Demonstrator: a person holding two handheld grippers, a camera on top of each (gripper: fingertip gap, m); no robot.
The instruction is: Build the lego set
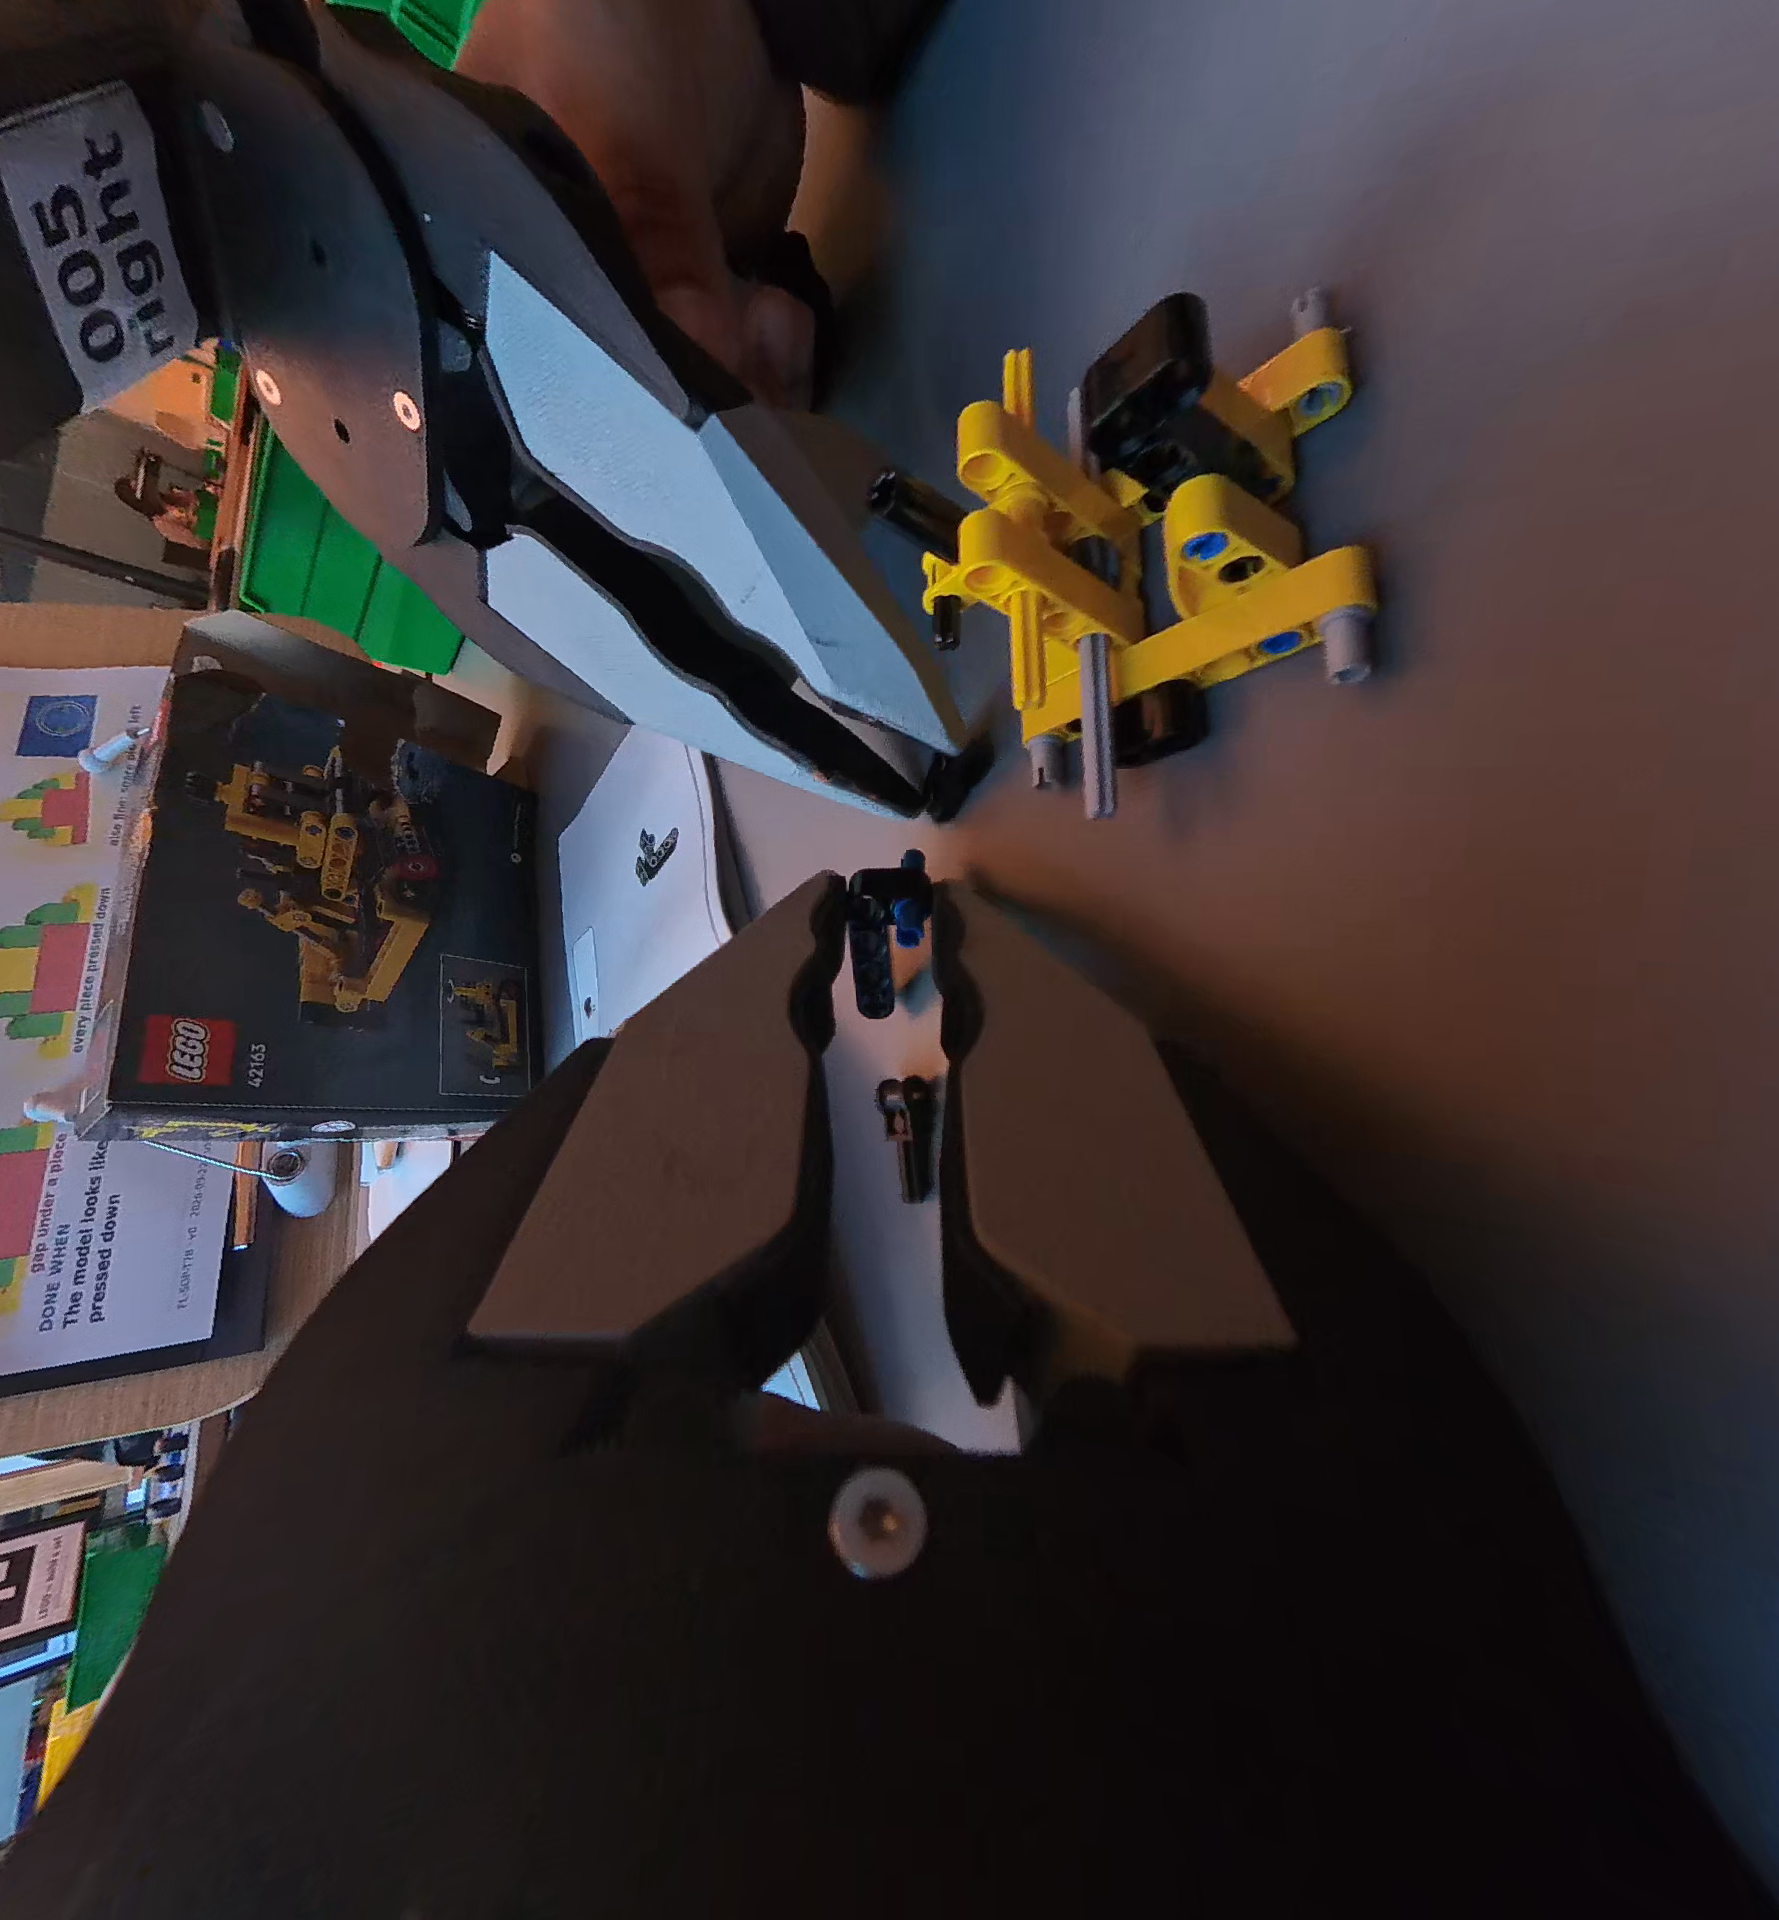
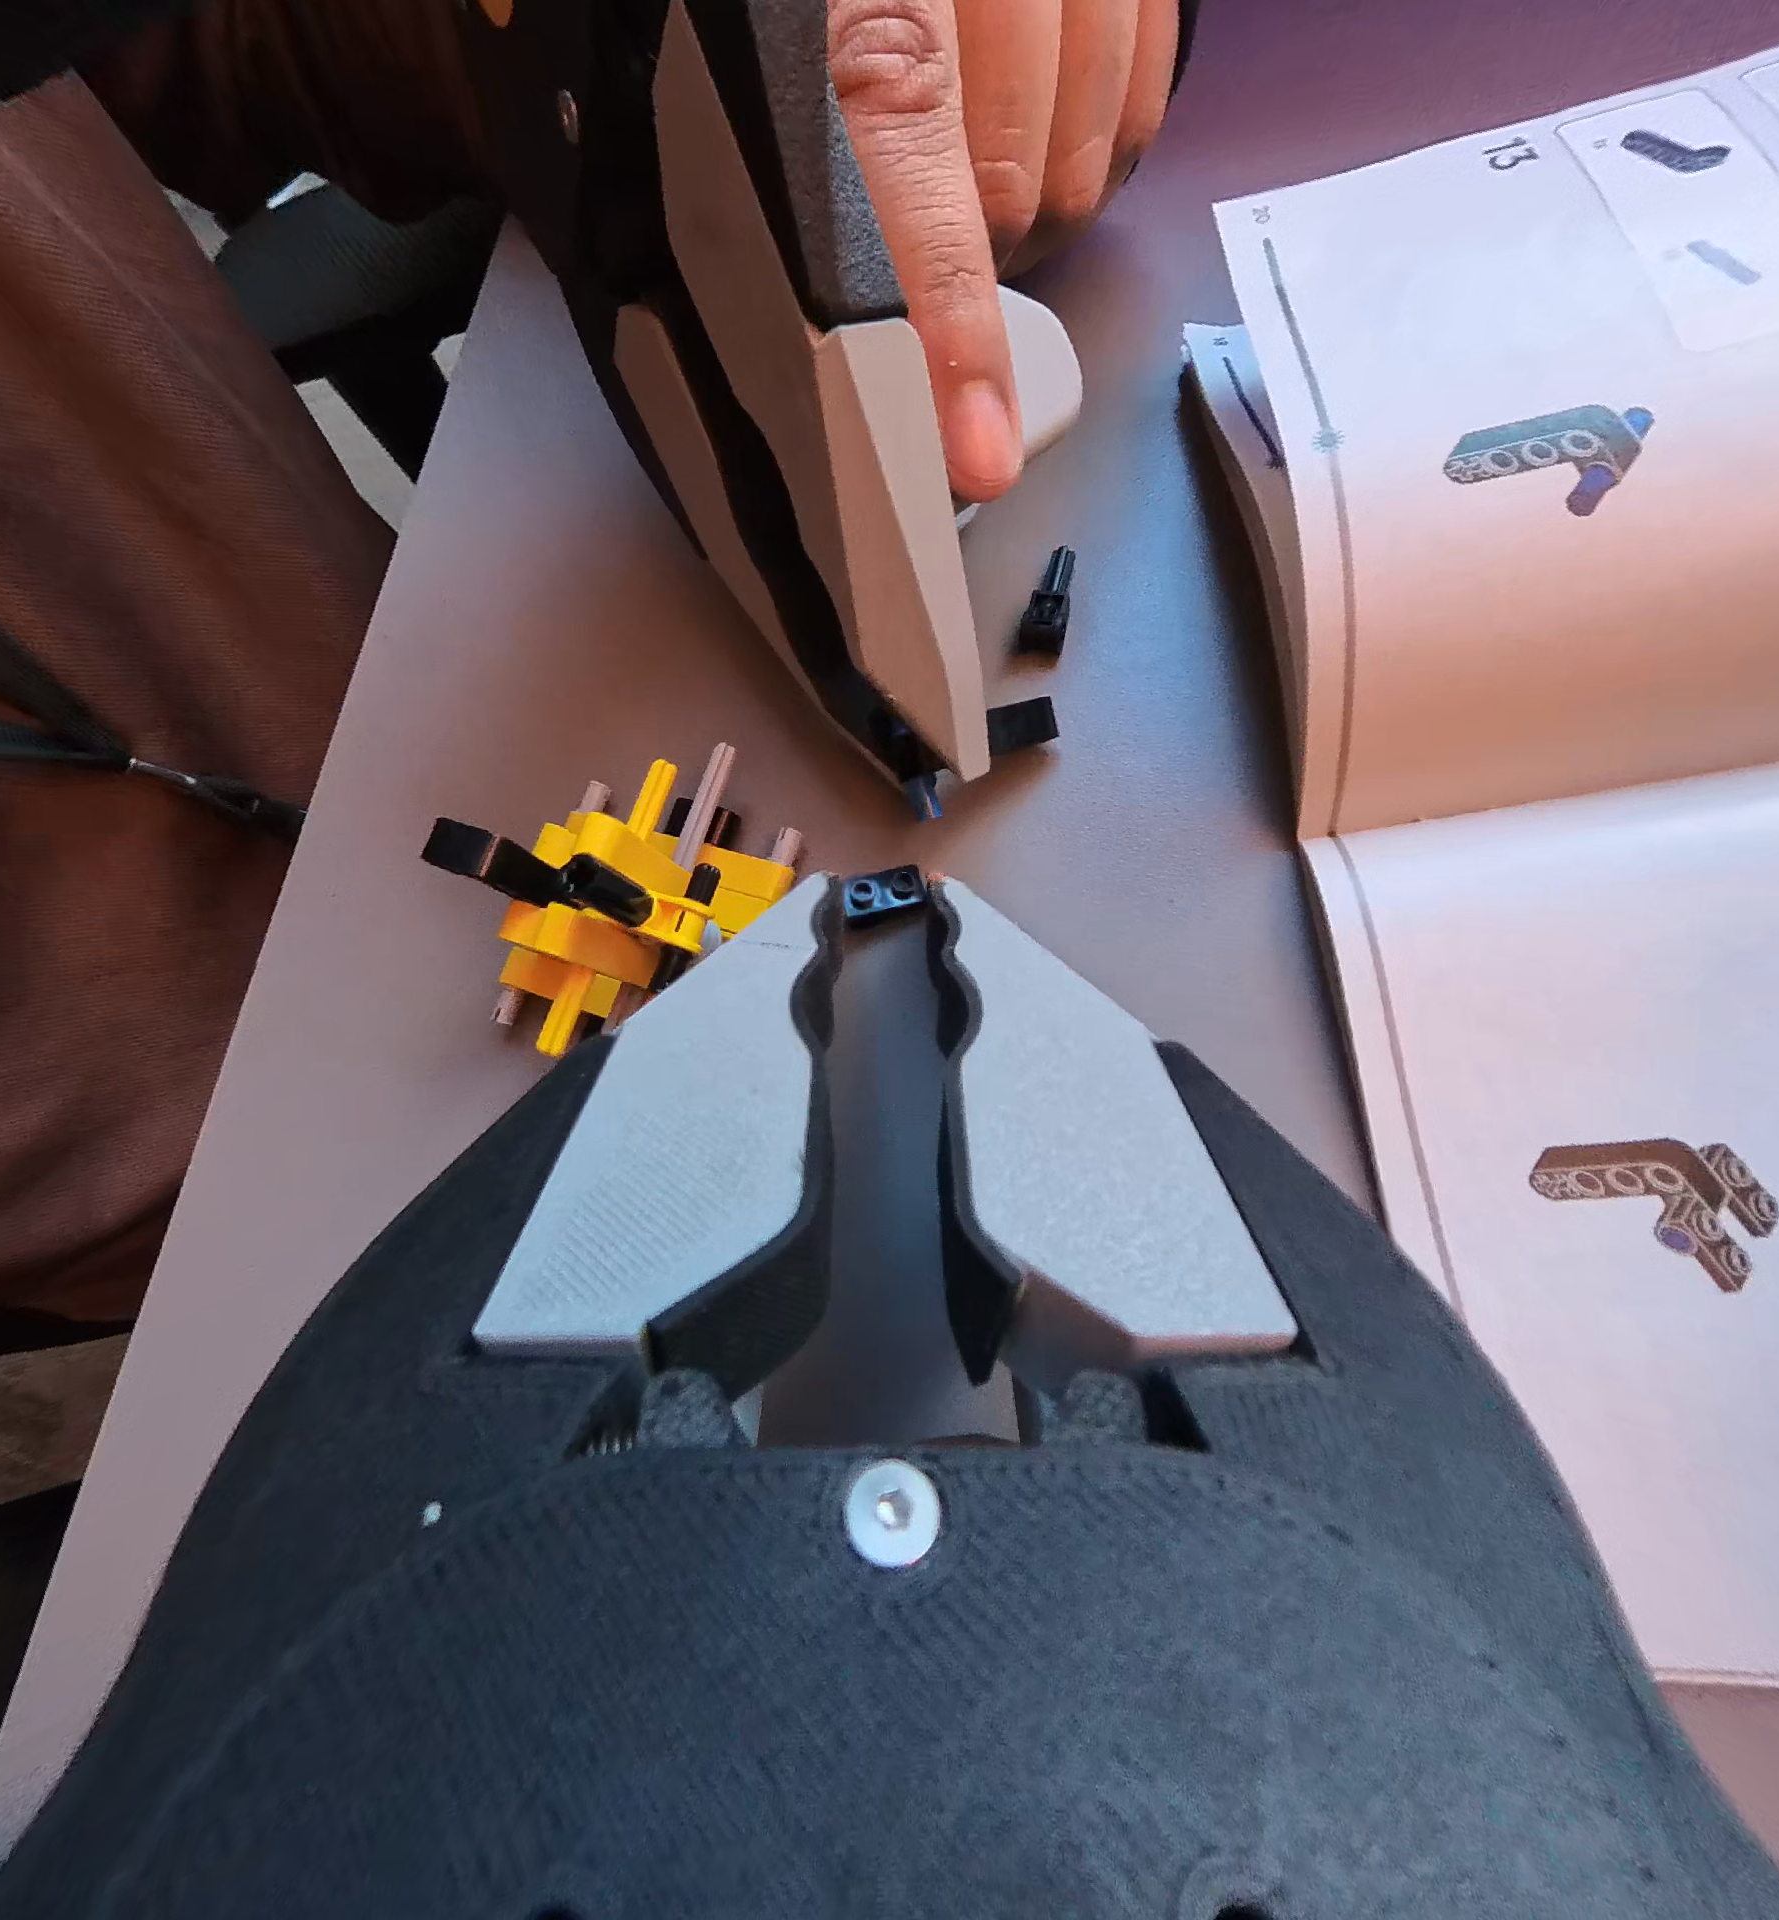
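My left gripper [image 1: 887, 885] is shut on a black angled beam [image 1: 872, 961] with a blue pin [image 1: 910, 918] in it. In the right wrist view the left gripper [image 2: 929, 781] comes down from above, with the beam's end [image 2: 1025, 723] sticking out beside it. My right gripper [image 2: 883, 889] is shut on a small black two-hole piece [image 2: 882, 896]. In the left wrist view the right gripper [image 1: 945, 781] faces mine, tips a short gap apart. The yellow model [image 1: 1155, 551] lies on the table, left of the right gripper [image 2: 625, 904].
A loose black pin [image 2: 1046, 603] lies on the grey table [image 2: 573, 499], also in the left wrist view [image 1: 909, 1132]. The open instruction booklet [image 2: 1550, 675] lies to the right. The set's box [image 1: 324, 935] and green bins [image 1: 345, 571] stand behind. A person's finger [image 2: 968, 343] rests on the left gripper. Only a small space, under 4 cm, lies between the two pairs of fingers.
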